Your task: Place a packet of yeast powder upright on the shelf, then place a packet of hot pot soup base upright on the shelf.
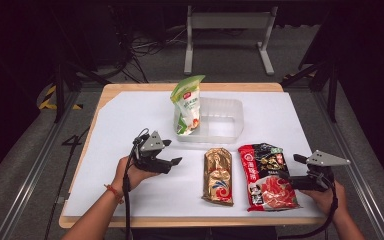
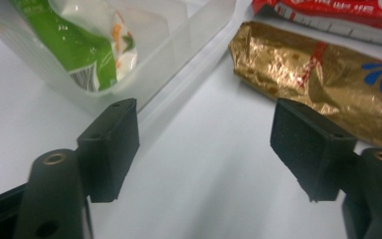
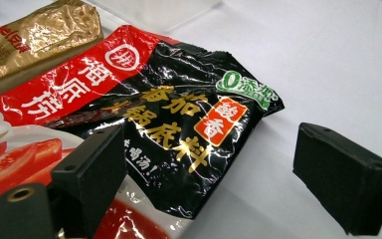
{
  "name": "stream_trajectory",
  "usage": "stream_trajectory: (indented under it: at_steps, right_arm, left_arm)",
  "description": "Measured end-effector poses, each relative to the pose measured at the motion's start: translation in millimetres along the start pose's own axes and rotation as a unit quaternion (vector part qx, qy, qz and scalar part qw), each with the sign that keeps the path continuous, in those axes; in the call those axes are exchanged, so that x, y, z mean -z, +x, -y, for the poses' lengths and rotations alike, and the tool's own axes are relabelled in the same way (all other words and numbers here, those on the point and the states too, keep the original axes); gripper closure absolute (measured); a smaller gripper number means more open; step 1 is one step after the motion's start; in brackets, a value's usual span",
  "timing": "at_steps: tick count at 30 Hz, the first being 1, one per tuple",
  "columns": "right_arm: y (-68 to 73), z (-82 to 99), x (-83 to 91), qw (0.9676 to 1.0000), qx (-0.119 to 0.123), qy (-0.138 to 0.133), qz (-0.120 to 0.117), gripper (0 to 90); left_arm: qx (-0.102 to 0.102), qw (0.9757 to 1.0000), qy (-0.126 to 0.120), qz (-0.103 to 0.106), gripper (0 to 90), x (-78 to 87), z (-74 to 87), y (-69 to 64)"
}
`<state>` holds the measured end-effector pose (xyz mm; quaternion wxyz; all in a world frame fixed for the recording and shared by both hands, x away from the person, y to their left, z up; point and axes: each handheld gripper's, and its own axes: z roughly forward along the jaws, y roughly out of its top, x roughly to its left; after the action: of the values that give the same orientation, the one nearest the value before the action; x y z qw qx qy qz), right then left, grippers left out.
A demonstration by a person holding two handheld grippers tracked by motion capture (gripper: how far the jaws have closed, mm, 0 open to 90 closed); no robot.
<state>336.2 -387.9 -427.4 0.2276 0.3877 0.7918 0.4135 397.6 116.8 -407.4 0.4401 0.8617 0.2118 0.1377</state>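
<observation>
White counter [image 1: 130, 200]: left gripper [image 1: 172, 162], jaws wide and empty, leaves the green pouch [image 1: 187, 105] upright in the tub [image 1: 230, 122]; right gripper [image 1: 296, 170], jaws wide, should straddle the red packet [image 1: 267, 175] squarely.

Crinkled glossy gold foil packet [image 2: 328, 74] beyond the left jaws, translucent smooth plastic tub [image 2: 179, 55], matt black pads [image 2: 112, 144], glossy red-black pouch [image 3: 179, 124]
</observation>
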Motion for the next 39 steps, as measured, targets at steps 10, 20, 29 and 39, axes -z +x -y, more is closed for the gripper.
stream_trajectory:
  at_steps: [10, 20, 29, 39]
  right_arm:
    - [1.5, -0.2, 1.8, 1.0, 0.003, 0.001, 0.006, 13.6]
    - [4.2, 1.9, 2.5, 1.0, 0.006, 0.004, 0.004, 14.0]
    - [7.0, 9.7, 11.2, 0.9999, 0.004, 0.006, 0.01, 14.1]
    - [11.1, 16.7, 22.5, 0.9999, 0.001, 0.0, 0.017, 14.1]
  left_arm:
    - [0.055, 0.9982, -0.008, 0.022, 15.4, -1.2, 18.2, 3.0]
    - [0.066, 0.9963, 0.011, 0.053, 14.3, -15.8, 17.9, 2.8]
    - [0.081, 0.9921, 0.009, 0.095, 16.1, -36.9, 3.5, -0.1]
    - [0.082, 0.9859, 0.028, 0.143, 16.3, -77.8, -20.2, -6.2]
